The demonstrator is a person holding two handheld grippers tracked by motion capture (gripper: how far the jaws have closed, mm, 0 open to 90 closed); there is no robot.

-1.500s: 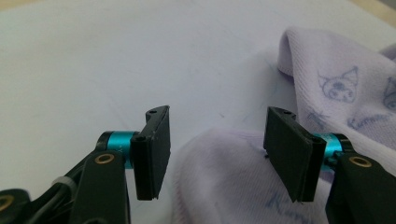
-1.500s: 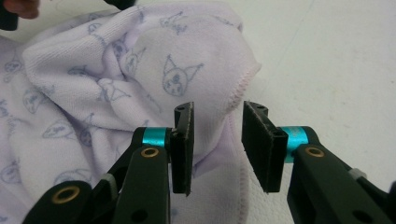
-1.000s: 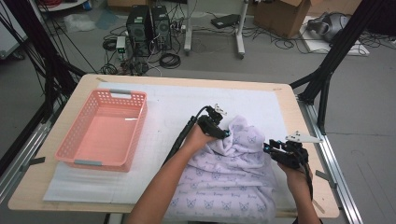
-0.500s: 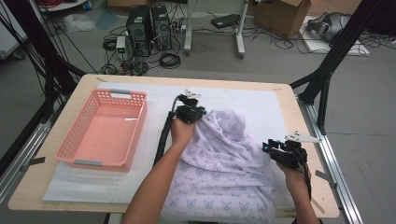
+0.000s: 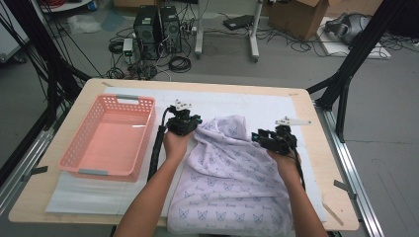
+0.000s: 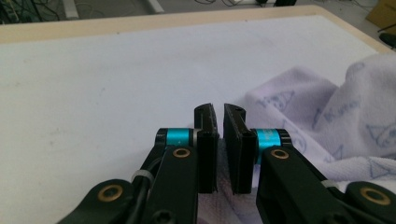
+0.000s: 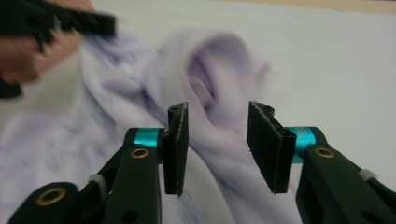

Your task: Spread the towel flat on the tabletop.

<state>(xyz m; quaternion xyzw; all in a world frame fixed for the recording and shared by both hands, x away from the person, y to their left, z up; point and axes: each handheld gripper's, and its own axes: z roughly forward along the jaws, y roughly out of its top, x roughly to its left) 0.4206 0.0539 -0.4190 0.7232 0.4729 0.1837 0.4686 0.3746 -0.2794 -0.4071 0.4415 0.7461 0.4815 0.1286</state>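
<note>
On the white-covered table point(image 5: 237, 101) beside a pink basket point(image 5: 111, 140) lies a lilac garment point(image 5: 232, 177), its edge pinched by the left gripper point(image 6: 218, 140), while the right gripper point(image 7: 217, 144) has just been opening above the cloth.

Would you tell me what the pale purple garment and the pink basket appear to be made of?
The garment looks like soft knitted fabric, probably cotton: matte, loosely creased, printed with small motifs, with a ribbed edge in the right gripper view. The basket looks like moulded plastic: rigid slotted walls, slightly glossy floor.
</note>
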